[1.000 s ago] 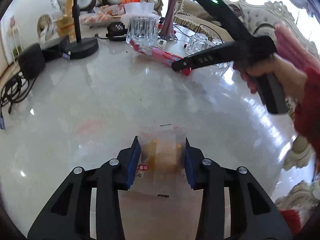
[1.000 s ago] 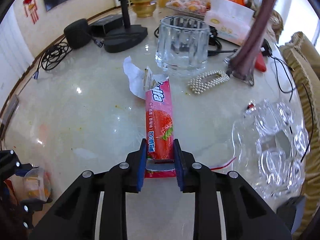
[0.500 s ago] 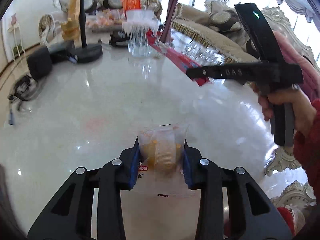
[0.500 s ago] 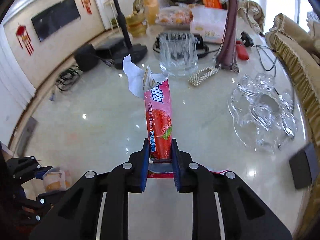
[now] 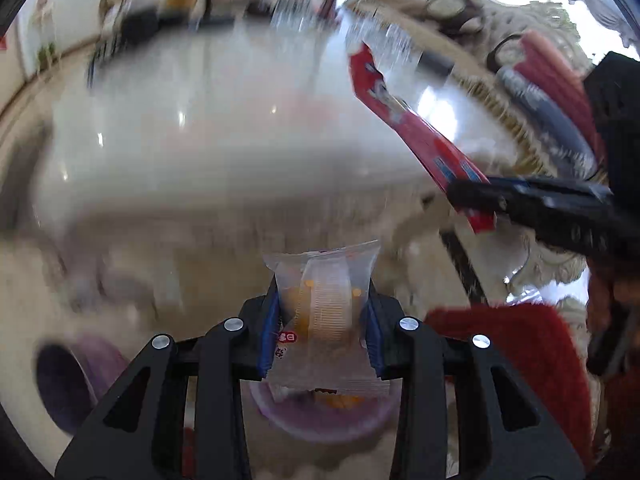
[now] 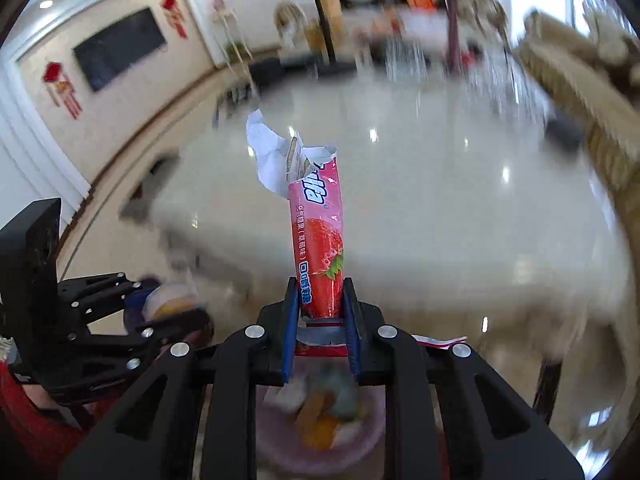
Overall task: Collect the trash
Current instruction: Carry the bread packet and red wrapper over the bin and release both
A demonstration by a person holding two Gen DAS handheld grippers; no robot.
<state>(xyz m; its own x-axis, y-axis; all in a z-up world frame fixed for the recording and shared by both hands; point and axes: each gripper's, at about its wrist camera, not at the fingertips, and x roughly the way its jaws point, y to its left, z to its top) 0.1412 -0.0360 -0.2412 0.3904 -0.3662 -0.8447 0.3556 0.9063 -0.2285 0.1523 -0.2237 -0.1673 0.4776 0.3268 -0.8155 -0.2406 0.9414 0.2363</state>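
My left gripper [image 5: 322, 312] is shut on a clear snack packet [image 5: 324, 300] with yellow pieces inside, held in the air past the table edge. A purple bin [image 5: 324, 420] with trash in it lies right below. My right gripper [image 6: 320, 316] is shut on a pink strawberry candy wrapper [image 6: 318, 236] with a torn white top; it stands upright above the same bin [image 6: 320, 428]. The wrapper [image 5: 404, 120] and right gripper [image 5: 472, 196] also show at the right of the left wrist view. The left gripper [image 6: 132, 312] shows at the lower left of the right wrist view.
The glossy marble table [image 5: 220, 140] lies ahead, with blurred glassware, a vase and a lamp stand at its far side. A carved table leg [image 5: 548, 264] and a red sleeve [image 5: 500, 336] are at the right. A sofa [image 6: 580, 92] runs along the table's right side.
Both grippers have lifted their trash off the table and pulled back beyond its edge; the purple bin has come into view beneath them. Both views are blurred by motion.
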